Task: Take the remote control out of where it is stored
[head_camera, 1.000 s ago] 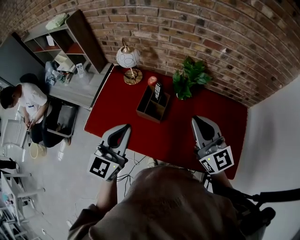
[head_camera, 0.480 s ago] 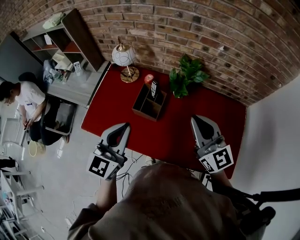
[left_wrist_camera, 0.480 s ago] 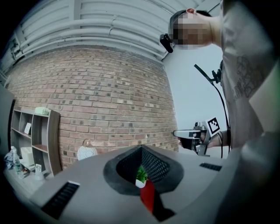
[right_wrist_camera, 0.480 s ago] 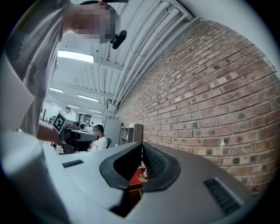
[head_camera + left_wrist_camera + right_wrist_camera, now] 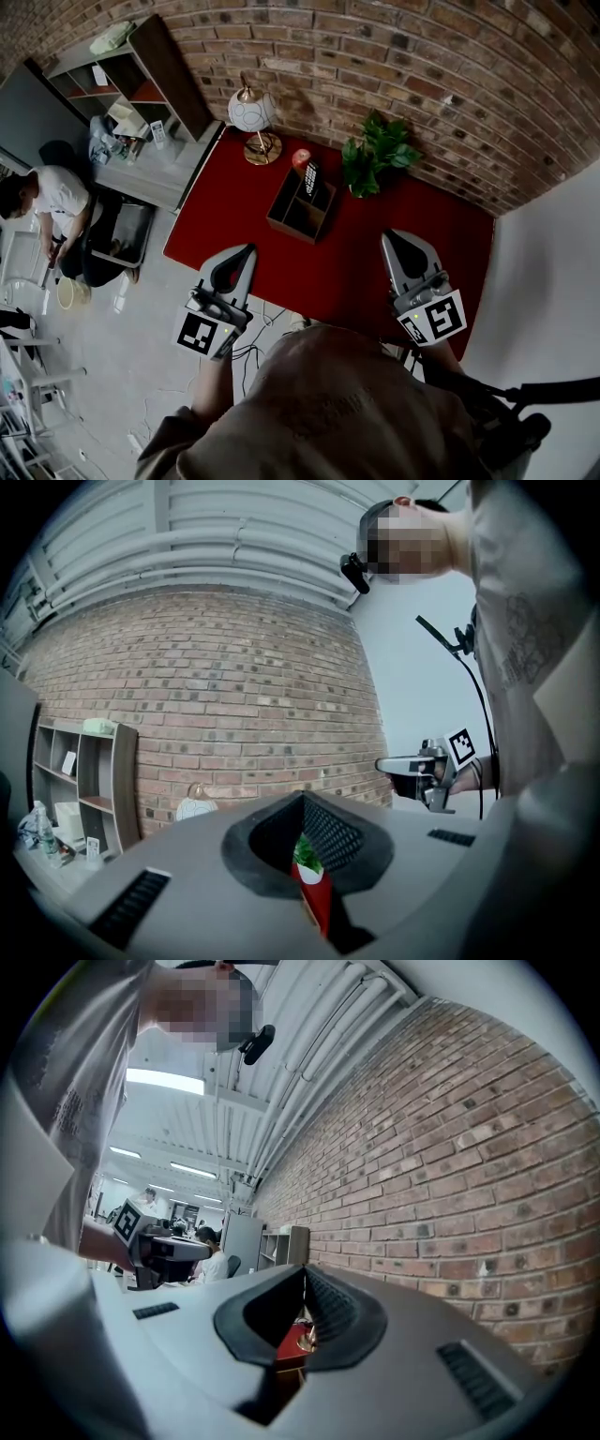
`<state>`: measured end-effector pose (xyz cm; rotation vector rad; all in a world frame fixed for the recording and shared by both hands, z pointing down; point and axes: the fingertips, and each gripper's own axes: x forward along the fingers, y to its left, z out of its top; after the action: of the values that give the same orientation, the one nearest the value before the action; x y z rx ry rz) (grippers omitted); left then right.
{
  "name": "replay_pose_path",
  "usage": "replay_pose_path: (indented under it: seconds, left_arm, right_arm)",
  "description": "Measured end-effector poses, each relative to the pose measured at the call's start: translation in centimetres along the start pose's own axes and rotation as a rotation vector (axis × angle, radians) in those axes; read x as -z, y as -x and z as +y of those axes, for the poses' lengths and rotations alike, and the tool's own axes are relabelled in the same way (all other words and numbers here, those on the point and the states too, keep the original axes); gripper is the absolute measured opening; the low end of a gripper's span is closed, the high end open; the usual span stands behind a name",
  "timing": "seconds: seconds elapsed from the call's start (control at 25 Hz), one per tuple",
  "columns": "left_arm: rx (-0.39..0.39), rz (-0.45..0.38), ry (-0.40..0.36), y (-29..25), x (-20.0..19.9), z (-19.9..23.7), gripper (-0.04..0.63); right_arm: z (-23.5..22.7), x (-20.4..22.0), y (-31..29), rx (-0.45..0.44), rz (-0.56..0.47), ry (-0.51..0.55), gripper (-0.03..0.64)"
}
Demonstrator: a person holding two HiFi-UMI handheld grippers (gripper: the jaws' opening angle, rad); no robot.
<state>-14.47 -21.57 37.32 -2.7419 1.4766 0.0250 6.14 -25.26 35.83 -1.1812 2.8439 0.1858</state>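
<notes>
Hovering over the near edge of the red desk [image 5: 347,262], the left gripper [image 5: 246,253] and right gripper [image 5: 397,240] both have their jaws closed together on nothing. The remote control [image 5: 311,178] stands on end in the far compartment of the wooden organizer [image 5: 298,211], mid-frame, with its long axis rising out of the box. It lies up-frame between the two grippers, and neither looks clearly nearer.

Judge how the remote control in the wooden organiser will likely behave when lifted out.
The remote control looks slim and rigid: probably stiff and light. It pokes above the wooden organiser, so it may tilt against a wall when pulled.
</notes>
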Motion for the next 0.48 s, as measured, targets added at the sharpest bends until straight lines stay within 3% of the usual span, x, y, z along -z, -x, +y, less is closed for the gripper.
replay_pose_path:
  seconds: [0.48]
  left_arm:
    - [-0.011, 0.0, 0.018, 0.3, 0.4, 0.3, -0.002]
  right_arm:
    - [-0.2, 1.8, -1.7, -0.033, 0.064, 0.036, 0.014]
